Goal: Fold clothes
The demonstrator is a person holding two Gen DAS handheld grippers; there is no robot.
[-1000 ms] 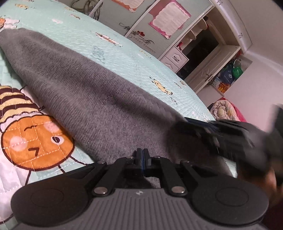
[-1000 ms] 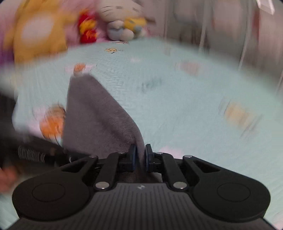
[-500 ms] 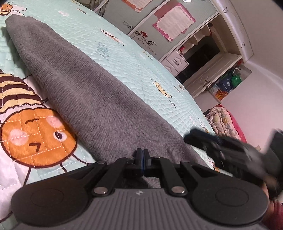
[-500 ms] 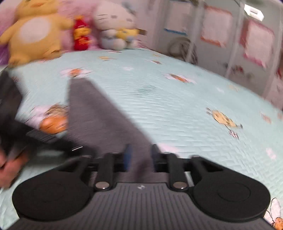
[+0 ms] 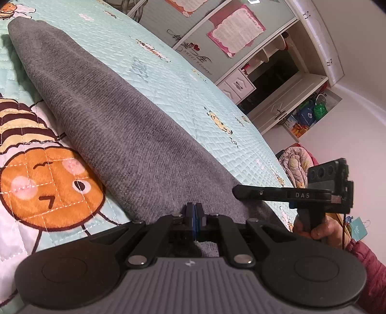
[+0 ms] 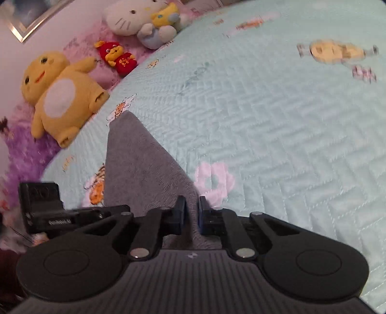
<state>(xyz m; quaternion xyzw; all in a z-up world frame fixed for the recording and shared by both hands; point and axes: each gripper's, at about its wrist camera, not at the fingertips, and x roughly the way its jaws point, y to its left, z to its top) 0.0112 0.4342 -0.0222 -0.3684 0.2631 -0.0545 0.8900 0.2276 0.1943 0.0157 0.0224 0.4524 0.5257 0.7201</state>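
Note:
A grey knit garment (image 5: 115, 116) lies folded into a long strip on the mint quilted bed; it also shows in the right wrist view (image 6: 142, 164). My left gripper (image 5: 195, 212) is shut on the garment's near edge. My right gripper (image 6: 191, 207) has its jaws slightly apart with the grey cloth between them at the near corner. The right gripper also shows from the side in the left wrist view (image 5: 238, 192), its tip on the cloth's right corner. The left gripper shows at the left of the right wrist view (image 6: 96, 215).
The bed cover (image 6: 277, 120) has a large orange bee print (image 5: 48, 190). Plush toys sit at the headboard: a yellow one (image 6: 60, 96), a red one (image 6: 118, 56), a white cat (image 6: 135, 18). A wardrobe and shelves (image 5: 277, 79) stand beyond the bed.
The right gripper's jaws have opened a little around the cloth, and it has lowered and steadied at the garment's corner. The left gripper has stayed shut on the near edge.

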